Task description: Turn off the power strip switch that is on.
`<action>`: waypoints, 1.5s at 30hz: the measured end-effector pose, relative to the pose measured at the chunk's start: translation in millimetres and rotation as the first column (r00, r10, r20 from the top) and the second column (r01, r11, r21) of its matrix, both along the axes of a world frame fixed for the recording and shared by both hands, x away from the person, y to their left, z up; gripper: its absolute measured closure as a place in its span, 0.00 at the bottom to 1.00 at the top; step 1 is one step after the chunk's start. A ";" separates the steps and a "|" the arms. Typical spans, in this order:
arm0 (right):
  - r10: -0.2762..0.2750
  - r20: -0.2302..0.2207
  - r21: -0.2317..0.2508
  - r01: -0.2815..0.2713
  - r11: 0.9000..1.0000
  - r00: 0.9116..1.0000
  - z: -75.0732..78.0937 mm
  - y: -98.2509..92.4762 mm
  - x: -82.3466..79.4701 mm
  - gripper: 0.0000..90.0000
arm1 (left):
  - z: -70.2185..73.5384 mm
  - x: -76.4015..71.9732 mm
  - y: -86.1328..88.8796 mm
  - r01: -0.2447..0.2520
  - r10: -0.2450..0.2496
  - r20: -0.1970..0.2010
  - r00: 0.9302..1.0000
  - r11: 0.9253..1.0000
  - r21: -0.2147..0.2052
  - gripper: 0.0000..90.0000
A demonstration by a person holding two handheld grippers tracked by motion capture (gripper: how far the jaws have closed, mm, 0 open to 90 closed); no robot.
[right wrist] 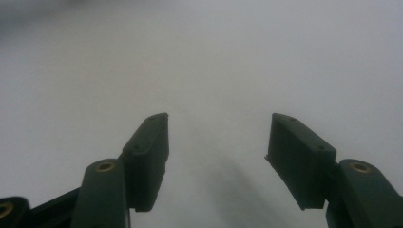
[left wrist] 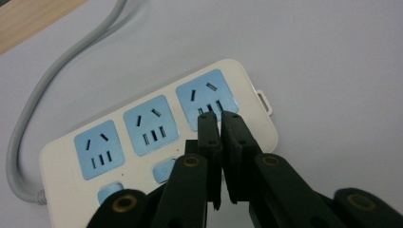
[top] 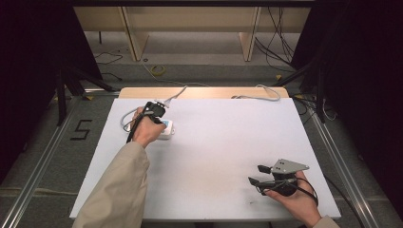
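A white power strip with three blue sockets and blue switch buttons lies on the white table at the far left. Its grey cord curls away from one end. My left gripper hovers just over the strip's end socket, jaws shut with only a sliver of gap and nothing between them. In the high view the left gripper sits above the strip, partly covered by the hand. My right gripper rests near the front right corner, open and empty; the right gripper faces bare table.
A second grey cable lies along the table's back edge. Wooden shelving and loose wires stand on the floor beyond. Metal rails run along both sides of the table.
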State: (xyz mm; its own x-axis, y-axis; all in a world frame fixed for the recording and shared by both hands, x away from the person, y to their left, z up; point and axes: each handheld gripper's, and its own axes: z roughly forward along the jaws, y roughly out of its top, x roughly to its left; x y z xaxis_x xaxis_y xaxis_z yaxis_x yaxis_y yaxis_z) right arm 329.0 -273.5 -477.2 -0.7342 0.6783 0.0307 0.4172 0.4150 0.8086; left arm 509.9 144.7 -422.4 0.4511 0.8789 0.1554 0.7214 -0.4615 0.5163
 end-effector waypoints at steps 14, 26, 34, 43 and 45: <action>-0.003 0.001 -0.001 0.003 1.000 1.000 -0.3 0.0 0.4 0.44 | 16.9 -22.5 11.7 0.045 -0.041 0.051 0.998 0.996 -0.078 0.86; -0.004 0.003 0.000 0.004 1.000 1.000 0.2 -0.4 0.5 0.44 | 23.1 -52.5 21.3 0.085 -0.071 0.103 0.992 0.987 -0.138 0.80; -0.004 0.003 0.000 0.004 1.000 1.000 0.3 -0.5 0.8 0.44 | 19.9 -74.4 29.8 0.099 -0.074 0.140 0.987 0.979 -0.178 0.73; -0.005 0.003 -0.001 0.005 1.000 1.000 0.4 -0.2 0.6 0.44 | 16.7 -88.9 35.5 0.133 -0.097 0.186 0.978 0.973 -0.191 0.55; -0.006 0.002 0.000 0.006 1.000 1.000 0.4 -0.2 0.5 0.44 | 15.5 -90.7 37.0 0.138 -0.102 0.186 0.977 0.973 -0.188 0.50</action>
